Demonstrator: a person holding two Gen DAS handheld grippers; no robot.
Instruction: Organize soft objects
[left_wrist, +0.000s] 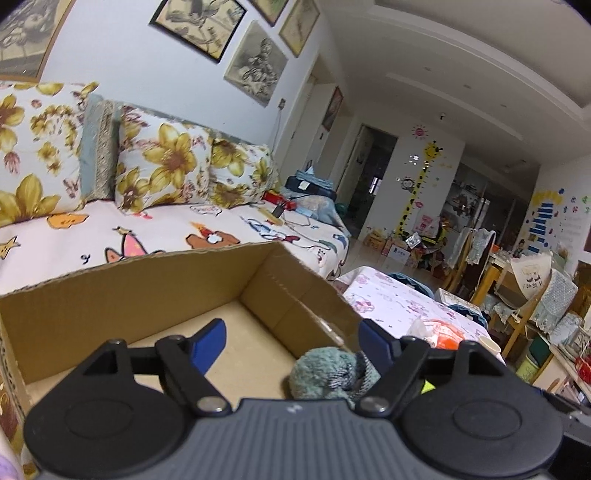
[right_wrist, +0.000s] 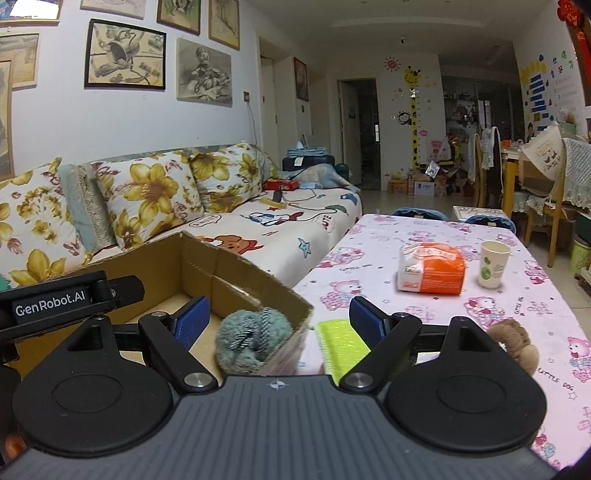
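Both grippers are hovering at a cardboard box (right_wrist: 236, 280) on a table (right_wrist: 406, 314), jaws wide, holding nothing. A teal soft toy (right_wrist: 251, 338) is sitting in the box's near corner, seemingly released. Next, approach the brown plush (right_wrist: 515, 341) squarely.

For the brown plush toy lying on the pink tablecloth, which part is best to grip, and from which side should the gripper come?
Probably grip the brown plush toy across its rounded upper part, coming from above with the open right gripper. It lies low on the pink tablecloth, its near side hidden behind the gripper body, so its exact shape is unclear.
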